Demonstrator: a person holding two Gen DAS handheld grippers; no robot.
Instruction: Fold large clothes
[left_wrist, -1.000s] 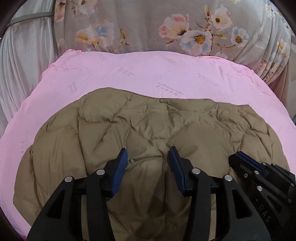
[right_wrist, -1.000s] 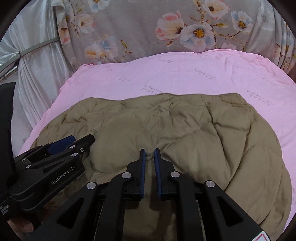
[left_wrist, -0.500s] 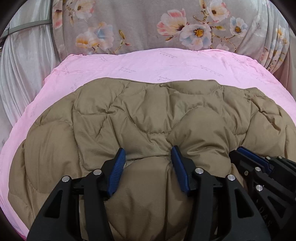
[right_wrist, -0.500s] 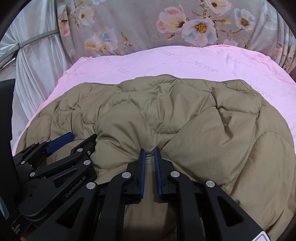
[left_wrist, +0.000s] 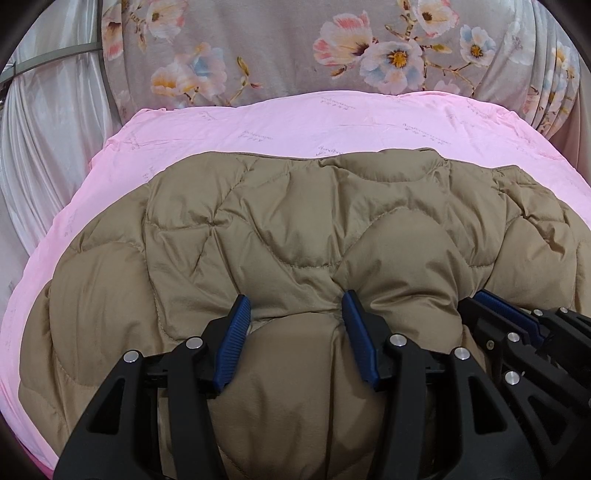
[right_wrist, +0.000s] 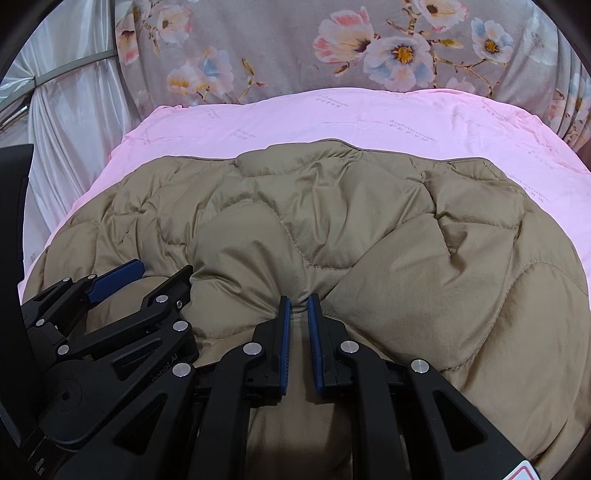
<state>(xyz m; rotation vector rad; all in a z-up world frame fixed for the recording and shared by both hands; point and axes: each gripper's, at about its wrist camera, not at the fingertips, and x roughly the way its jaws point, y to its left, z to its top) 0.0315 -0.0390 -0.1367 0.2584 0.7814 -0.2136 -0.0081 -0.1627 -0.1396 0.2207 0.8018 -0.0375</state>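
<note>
Left wrist view: pink sheet (left_wrist: 332, 122) under quilted coat (left_wrist: 295, 229), floral curtain (left_wrist: 295, 48) behind.

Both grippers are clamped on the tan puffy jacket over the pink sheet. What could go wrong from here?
1. The right gripper pinches only a thin pleat of the quilted jacket; slick fabric may slip out.
2. The left gripper squeezes a thick puffy bulge, which may spring free.
3. The two grippers sit close together, so the far sides could sag and fold unevenly onto the pink sheet.

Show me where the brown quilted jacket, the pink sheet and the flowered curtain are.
brown quilted jacket (left_wrist: 295, 221): left wrist view, puffy middle panel.
pink sheet (left_wrist: 295, 125): left wrist view, bare stretch beyond the jacket.
flowered curtain (right_wrist: 280, 48): right wrist view, grey cloth between blossoms.
</note>
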